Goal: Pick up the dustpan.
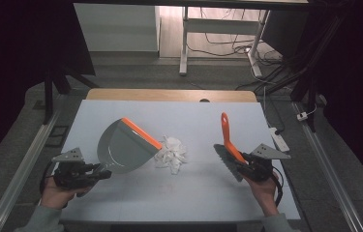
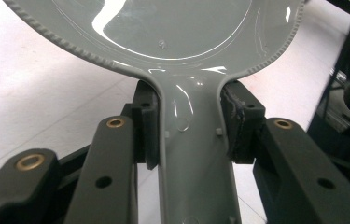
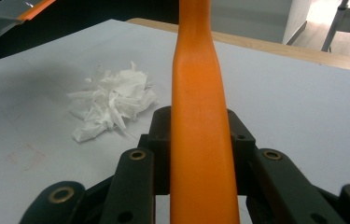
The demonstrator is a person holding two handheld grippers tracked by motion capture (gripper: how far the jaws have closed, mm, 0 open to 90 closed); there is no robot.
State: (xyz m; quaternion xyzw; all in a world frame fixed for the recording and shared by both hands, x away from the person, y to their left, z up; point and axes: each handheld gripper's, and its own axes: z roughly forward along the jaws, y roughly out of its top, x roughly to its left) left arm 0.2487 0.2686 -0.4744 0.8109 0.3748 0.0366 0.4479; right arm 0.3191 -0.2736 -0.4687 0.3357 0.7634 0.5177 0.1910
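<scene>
A grey dustpan (image 1: 121,147) with an orange lip is held above the table's left half, its lip turned toward a pile of crumpled white paper scraps (image 1: 172,153). My left gripper (image 1: 97,172) is shut on the dustpan's grey handle (image 2: 193,140), with both pads pressed against its sides. At the right, my right gripper (image 1: 242,163) is shut on a brush (image 1: 228,145) with an orange handle (image 3: 199,121) and grey bristles. The handle points away toward the table's far edge. The paper scraps (image 3: 112,102) lie between the two tools.
The white table top (image 1: 203,188) ends in a wooden strip at the far edge. A power strip (image 1: 279,137) lies on the floor to the right. Desk legs and cables stand beyond the table. Faint red marks (image 3: 25,156) show on the table near the scraps.
</scene>
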